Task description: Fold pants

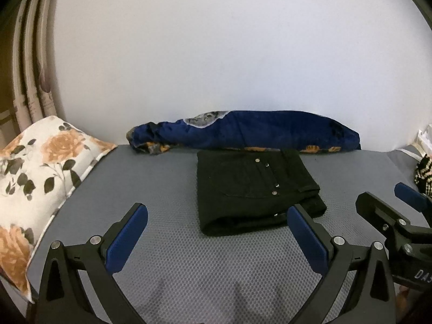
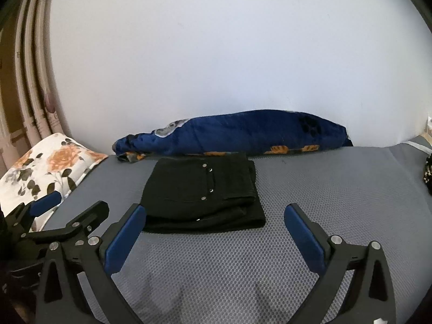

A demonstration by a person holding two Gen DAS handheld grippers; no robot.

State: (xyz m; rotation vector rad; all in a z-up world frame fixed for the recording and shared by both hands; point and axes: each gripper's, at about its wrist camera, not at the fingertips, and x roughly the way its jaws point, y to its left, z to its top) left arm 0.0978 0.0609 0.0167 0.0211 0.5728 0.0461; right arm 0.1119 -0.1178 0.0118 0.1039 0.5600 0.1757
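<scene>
Both grippers hover low over a grey mesh-textured bed surface (image 1: 167, 189), side by side, and each holds nothing. The left gripper (image 1: 217, 216) has its blue-padded fingers (image 1: 127, 239) spread wide apart, with bare grey mattress between them. The right gripper (image 2: 216, 217) is spread just as wide, its fingers (image 2: 303, 236) also empty.

Just beyond the fingertips lie the black pants (image 2: 205, 189), folded into a compact rectangle with small metal rivets showing on top. In the left wrist view the pants (image 1: 253, 186) sit ahead and slightly right, their near edge just behind the tip of the inner finger. In the right wrist view they sit ahead and to the left, their near corner close to the tip of the left-side finger.

Directly behind the pants, touching or nearly touching their far edge, a rolled dark blue blanket (image 2: 237, 135) with orange and grey patches runs along the white wall (image 2: 216, 54). A floral pillow (image 1: 35, 178) with orange roses fills the left edge of the bed. A black-and-white knitted item (image 1: 424, 172) sits at the far right edge. Pale curtains (image 1: 29, 81) hang at far left.

Open grey mattress stretches to the right of the pants and in front of them, beneath both grippers.
</scene>
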